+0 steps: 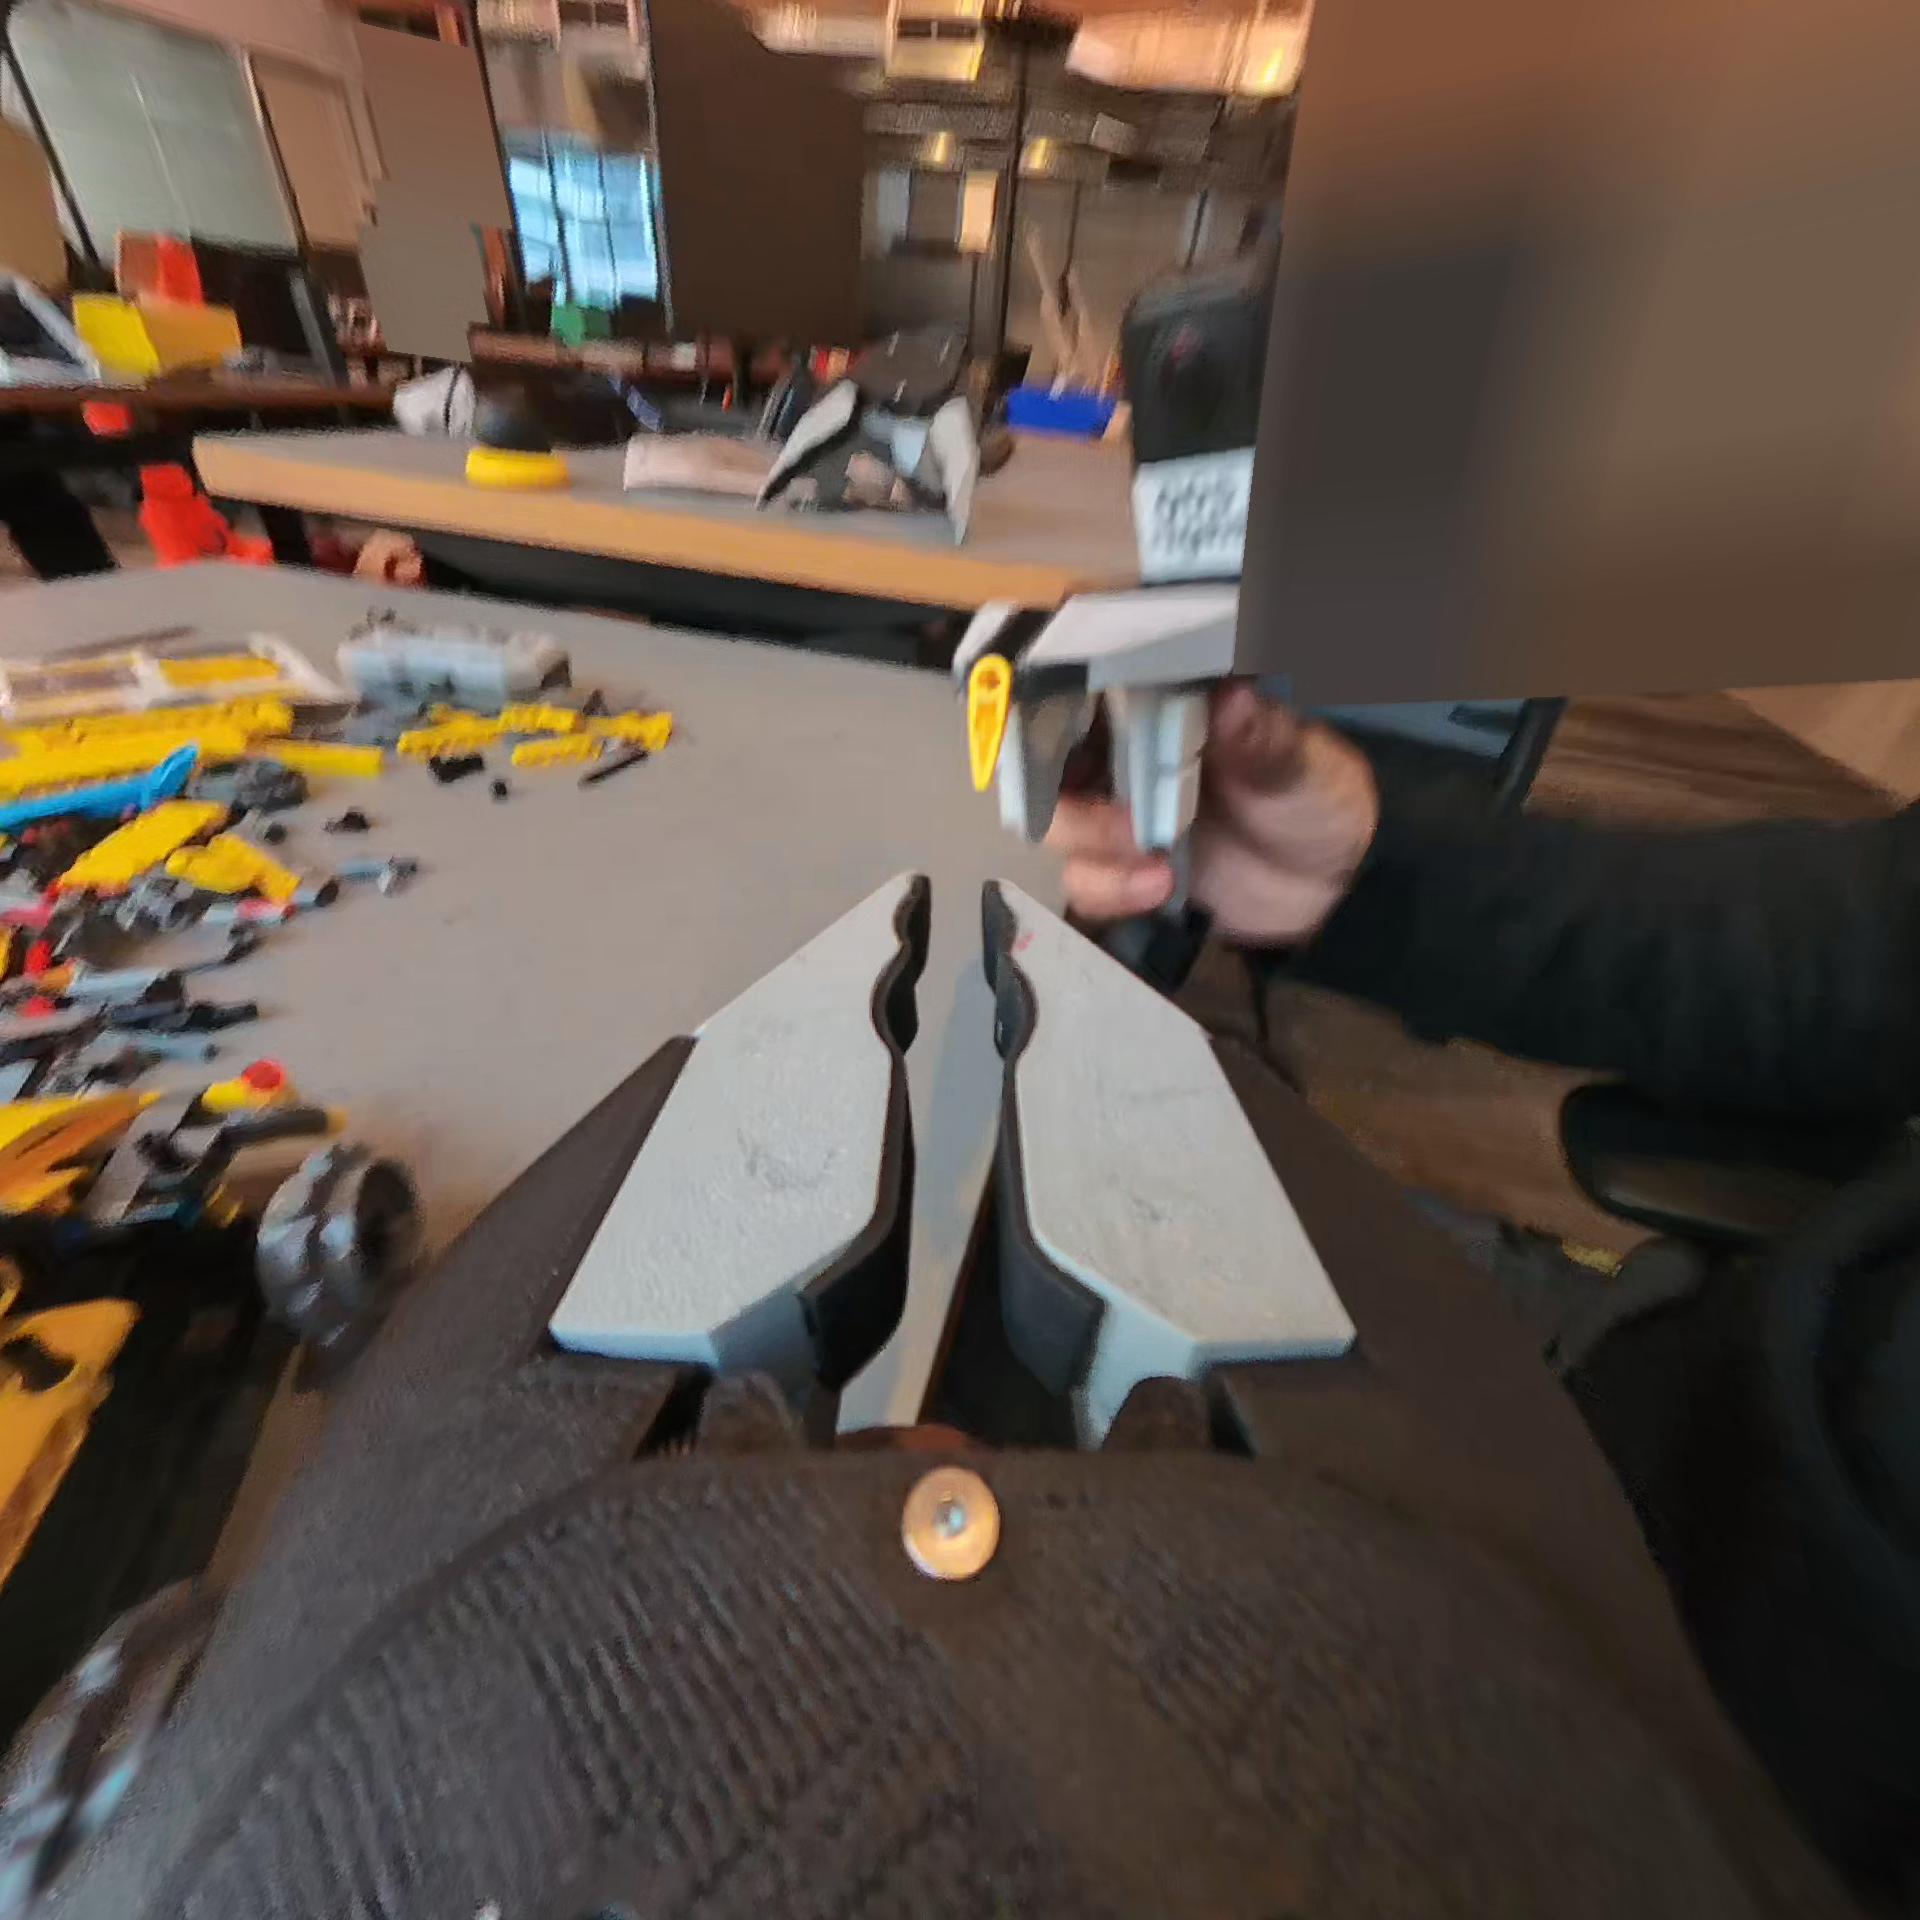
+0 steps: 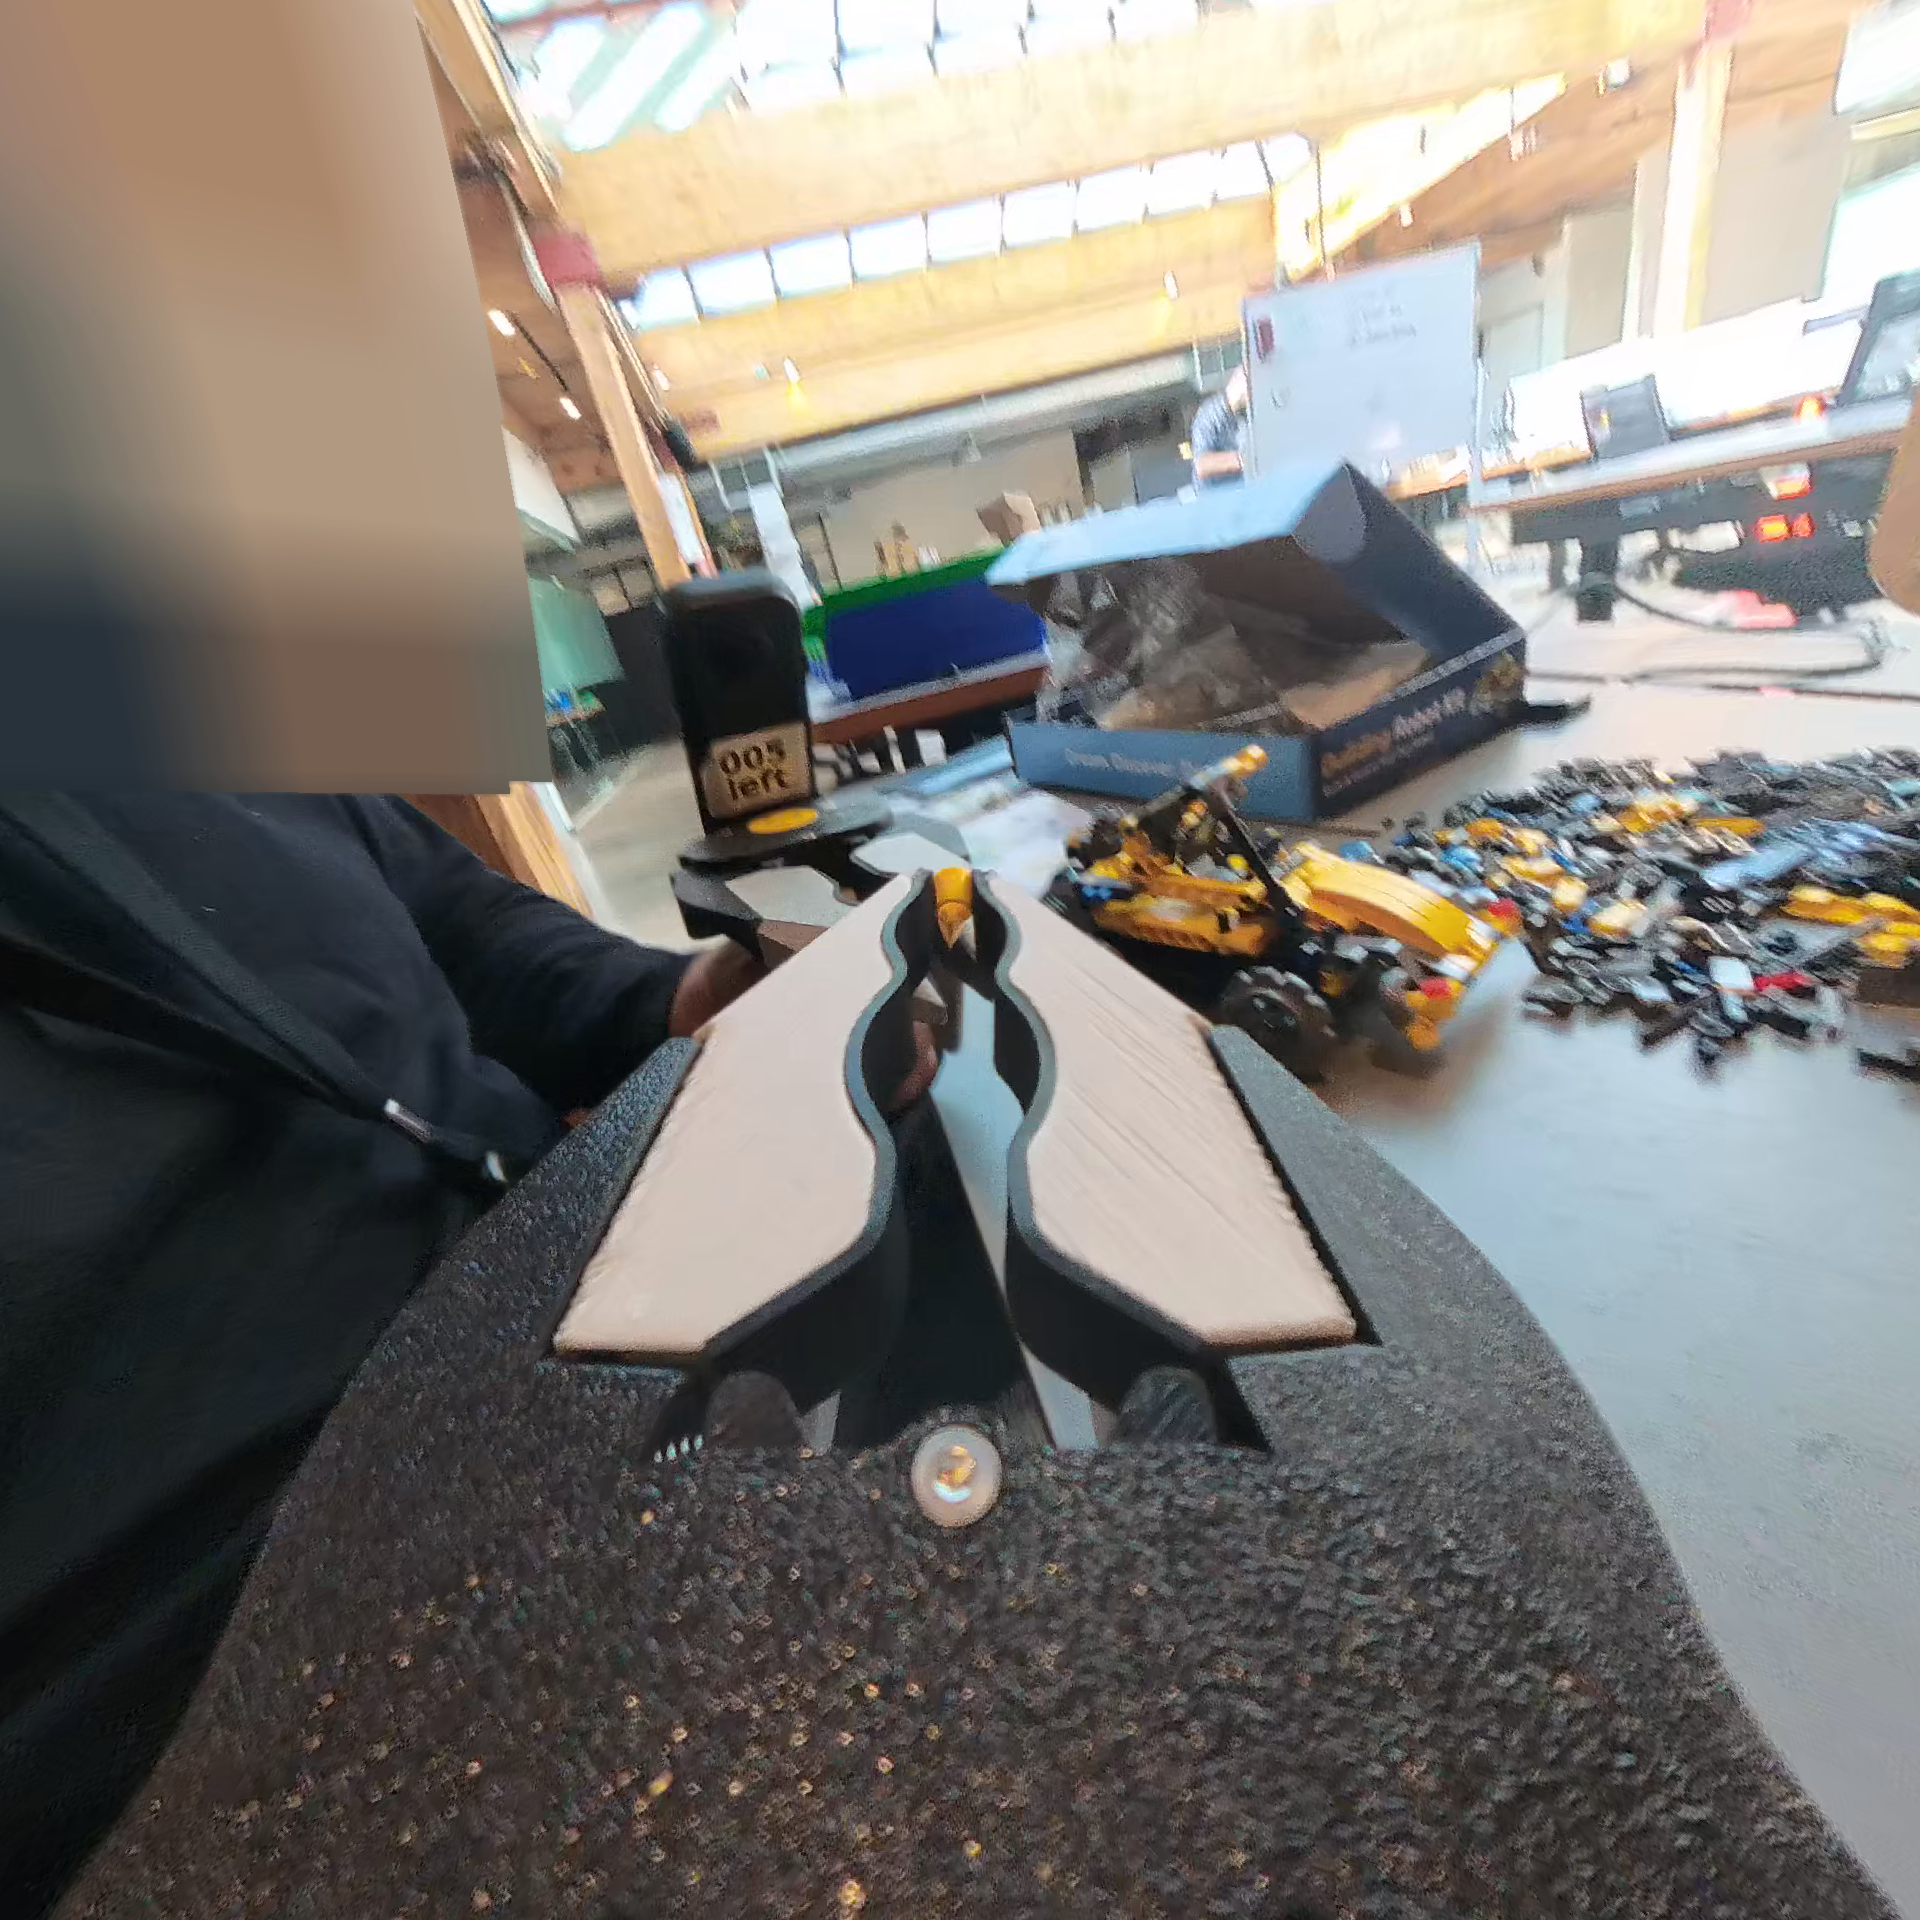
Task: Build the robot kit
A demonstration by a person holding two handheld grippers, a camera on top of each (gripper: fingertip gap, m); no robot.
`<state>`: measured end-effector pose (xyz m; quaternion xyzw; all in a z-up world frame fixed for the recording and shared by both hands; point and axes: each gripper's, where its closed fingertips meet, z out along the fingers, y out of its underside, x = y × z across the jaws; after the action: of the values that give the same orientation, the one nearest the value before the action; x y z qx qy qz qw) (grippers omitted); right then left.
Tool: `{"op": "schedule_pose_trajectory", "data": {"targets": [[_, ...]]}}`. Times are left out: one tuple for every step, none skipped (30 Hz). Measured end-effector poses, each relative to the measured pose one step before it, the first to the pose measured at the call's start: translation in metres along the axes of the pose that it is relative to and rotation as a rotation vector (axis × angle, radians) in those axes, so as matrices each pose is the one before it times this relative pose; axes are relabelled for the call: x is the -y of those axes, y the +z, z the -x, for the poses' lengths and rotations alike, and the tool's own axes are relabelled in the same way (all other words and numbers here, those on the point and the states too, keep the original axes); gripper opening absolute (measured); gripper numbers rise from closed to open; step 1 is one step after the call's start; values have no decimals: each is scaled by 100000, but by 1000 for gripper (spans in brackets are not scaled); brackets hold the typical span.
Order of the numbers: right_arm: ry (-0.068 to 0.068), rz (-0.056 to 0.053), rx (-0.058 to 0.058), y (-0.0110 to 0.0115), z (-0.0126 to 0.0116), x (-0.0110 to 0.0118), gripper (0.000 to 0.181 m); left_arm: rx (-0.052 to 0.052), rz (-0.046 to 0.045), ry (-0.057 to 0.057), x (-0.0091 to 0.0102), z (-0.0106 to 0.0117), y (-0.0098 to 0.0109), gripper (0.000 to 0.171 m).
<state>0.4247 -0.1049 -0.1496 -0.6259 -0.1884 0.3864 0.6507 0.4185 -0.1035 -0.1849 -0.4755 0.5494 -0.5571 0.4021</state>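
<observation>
My right gripper is shut on a small yellow pointed plastic piece and holds it in the air above the grey table. In the left wrist view the same right gripper shows at upper right with the yellow piece at its tips and a hand on its grip. My left gripper has its fingers almost together with nothing between them, just below the right gripper. The left gripper's black camera body shows beyond my right fingertips.
A half-built yellow and black model vehicle stands on the table, with a wide pile of loose pieces to its right and an open blue box behind. Yellow beams and parts and a grey wheel lie left. A person in black sits close. Both grippers' tips are close together, under 4 cm apart.
</observation>
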Motion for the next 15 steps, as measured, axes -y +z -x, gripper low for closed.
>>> {"op": "schedule_pose_trajectory", "data": {"targets": [[-667,7320,-2854,-127,-817,-453,6,3164,8140,263,-1254,991,-48,7],[-1563,9706,-3564,-72,-913,-754,6,4229,10021,-424,-1416,1149,1,8],[-3080,9630,-3535,27,-812,-780,6,1282,8596,-1212,-1103,657,113,14],[-3919,8942,-2504,153,-593,-750,6,-1712,6598,-1146,-775,129,132,21],[-3831,8656,-1863,266,-449,-750,6,-268,5880,-198,-744,189,124,21],[-3414,8197,-1732,373,-406,-741,6,2007,5887,1108,-836,400,111,22],[-2958,6419,-1320,416,-263,-528,6,2700,4008,1761,-621,400,62,23],[-2217,3284,-836,395,-130,-185,7,1603,858,1314,-249,158,-29,23],[-1079,1176,643,360,106,19,7,-24,-1046,871,20,-108,-98,23],[-111,679,887,319,114,-27,7,-74,-833,960,2,-120,-118,23],[-279,658,288,283,26,-158,7,388,470,1222,-181,-35,-101,23],[-732,734,-218,257,-30,-259,7,740,1450,1459,-346,31,-70,23],[-518,563,-477,227,-64,-270,7,677,1634,1485,-412,31,-57,24],[119,351,-231,183,-34,-205,7,529,1313,1127,-418,26,-39,24],[498,253,527,143,84,-137,7,437,978,715,-378,28,-40,24]]}}
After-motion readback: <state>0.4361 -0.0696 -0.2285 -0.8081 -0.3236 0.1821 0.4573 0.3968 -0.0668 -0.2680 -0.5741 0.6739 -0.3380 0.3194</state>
